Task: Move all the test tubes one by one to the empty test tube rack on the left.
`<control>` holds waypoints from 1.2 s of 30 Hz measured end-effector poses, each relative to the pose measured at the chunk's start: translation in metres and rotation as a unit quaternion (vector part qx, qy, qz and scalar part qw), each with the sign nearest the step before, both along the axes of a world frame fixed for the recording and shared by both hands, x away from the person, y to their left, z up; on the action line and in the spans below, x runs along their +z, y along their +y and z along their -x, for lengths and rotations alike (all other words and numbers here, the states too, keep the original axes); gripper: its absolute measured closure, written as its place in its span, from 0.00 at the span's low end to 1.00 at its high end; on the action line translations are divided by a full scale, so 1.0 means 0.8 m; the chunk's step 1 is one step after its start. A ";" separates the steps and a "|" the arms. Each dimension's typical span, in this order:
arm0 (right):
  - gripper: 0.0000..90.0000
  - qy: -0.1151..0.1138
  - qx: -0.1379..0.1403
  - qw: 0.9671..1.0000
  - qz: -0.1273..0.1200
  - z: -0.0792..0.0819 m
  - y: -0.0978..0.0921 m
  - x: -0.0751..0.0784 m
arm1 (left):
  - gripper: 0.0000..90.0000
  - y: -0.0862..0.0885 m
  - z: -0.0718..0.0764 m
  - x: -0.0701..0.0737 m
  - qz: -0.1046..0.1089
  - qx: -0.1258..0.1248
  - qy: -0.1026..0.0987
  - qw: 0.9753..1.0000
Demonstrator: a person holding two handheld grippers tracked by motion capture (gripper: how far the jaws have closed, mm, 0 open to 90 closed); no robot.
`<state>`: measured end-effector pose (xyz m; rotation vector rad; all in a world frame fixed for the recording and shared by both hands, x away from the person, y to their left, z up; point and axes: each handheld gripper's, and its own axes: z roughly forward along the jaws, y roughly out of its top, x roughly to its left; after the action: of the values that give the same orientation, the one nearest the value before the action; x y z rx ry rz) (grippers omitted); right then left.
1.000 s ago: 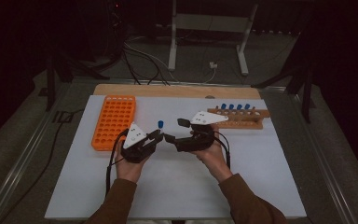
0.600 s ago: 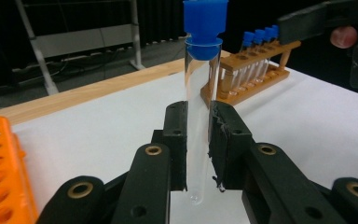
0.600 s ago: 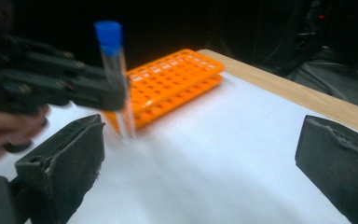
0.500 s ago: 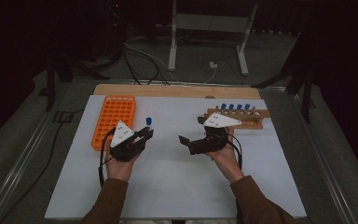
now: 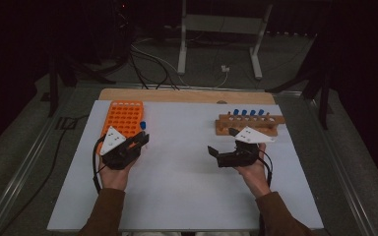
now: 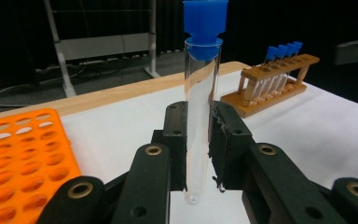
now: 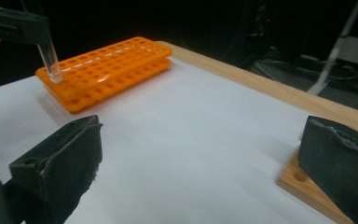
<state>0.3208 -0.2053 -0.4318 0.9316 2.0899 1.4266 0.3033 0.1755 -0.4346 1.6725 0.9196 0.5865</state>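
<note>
A: Where's the clear glass test tube with the blue stopper?

B: Upright between the jaws of the left gripper, which clamp its lower half. It hangs above the white table sheet, just beside the orange plastic rack of round holes.

A: So how far along?

B: I'd judge midway: the tube is carried but not yet seated, and every orange hole I can see looks empty.

A: And the other hand?

B: The right gripper is spread wide with nothing in it, near the brown wooden rack.

A: Counts?

B: One tube in hand, five blue-capped tubes waiting in the wooden rack, two racks, two grippers.
</note>
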 end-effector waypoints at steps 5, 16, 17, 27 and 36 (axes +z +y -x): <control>0.00 -0.007 -0.017 1.000 0.004 0.013 -0.023 -0.004 | 0.87 0.010 0.000 0.001 -0.001 0.009 -0.002 1.000; 0.00 -0.005 -0.043 0.999 0.008 0.035 -0.062 -0.025 | 0.87 0.027 -0.006 -0.005 -0.010 0.030 -0.001 1.000; 0.00 -0.005 -0.044 0.999 0.007 0.036 -0.065 -0.027 | 0.87 0.029 -0.006 -0.007 -0.011 0.032 -0.002 0.999; 0.00 -0.006 -0.055 0.998 -0.010 0.042 -0.080 -0.028 | 0.87 0.041 -0.010 -0.026 -0.029 0.058 0.007 0.998; 0.00 -0.007 -0.067 0.997 -0.025 0.045 -0.095 -0.029 | 0.87 0.044 -0.015 -0.040 -0.040 0.072 0.014 0.997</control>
<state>0.2850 -0.2810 -0.4553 1.0574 1.9498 1.4185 0.3157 0.2109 -0.4663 1.6994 1.0551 0.7053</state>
